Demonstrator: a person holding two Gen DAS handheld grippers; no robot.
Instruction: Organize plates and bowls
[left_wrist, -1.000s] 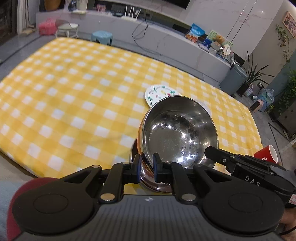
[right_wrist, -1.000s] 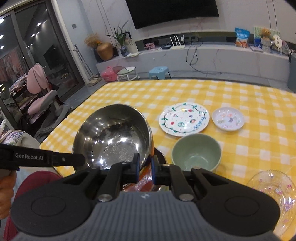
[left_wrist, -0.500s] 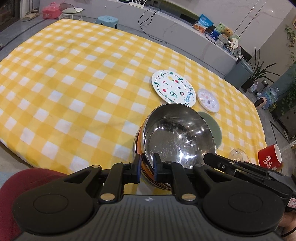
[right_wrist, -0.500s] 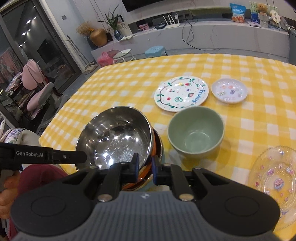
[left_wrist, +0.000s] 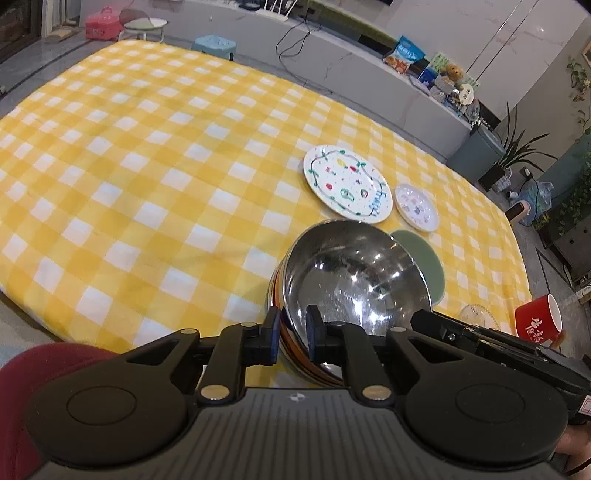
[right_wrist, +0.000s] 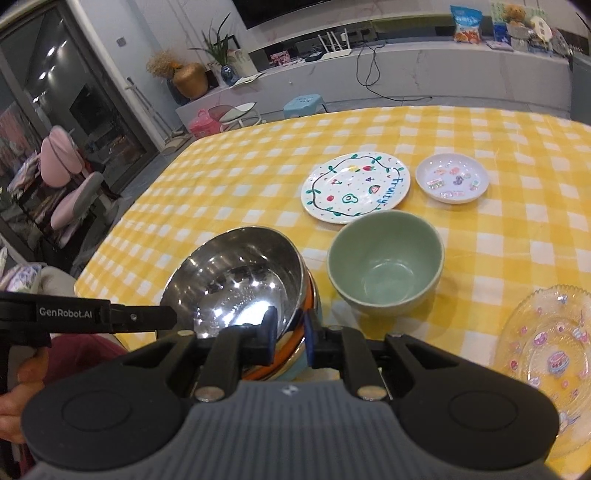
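A steel bowl (left_wrist: 354, 280) (right_wrist: 236, 280) sits nested in an orange-striped bowl (left_wrist: 291, 354) (right_wrist: 284, 363) near the table's front edge. My left gripper (left_wrist: 293, 330) straddles the near rim of both bowls. Its jaws are opening and the pads look just clear of the rim. My right gripper (right_wrist: 290, 334) straddles the steel rim from the other side, one pad inside the bowl. Its jaws are also opening, with a small gap showing. A green bowl (right_wrist: 384, 266) stands just right of the stack. Behind it lie a fruit-patterned plate (right_wrist: 354, 188) and a small white plate (right_wrist: 451, 178).
A clear glass plate (right_wrist: 546, 354) lies at the front right of the yellow checked tablecloth (left_wrist: 147, 184). A red mug (left_wrist: 539, 323) shows beyond the table's right edge. Chairs and stools stand around the table, and a red-sleeved arm is at the lower left.
The steel bowl has come down from a tilted hold into the striped bowl. Both grippers sank with it and their jaws stand slightly wider.
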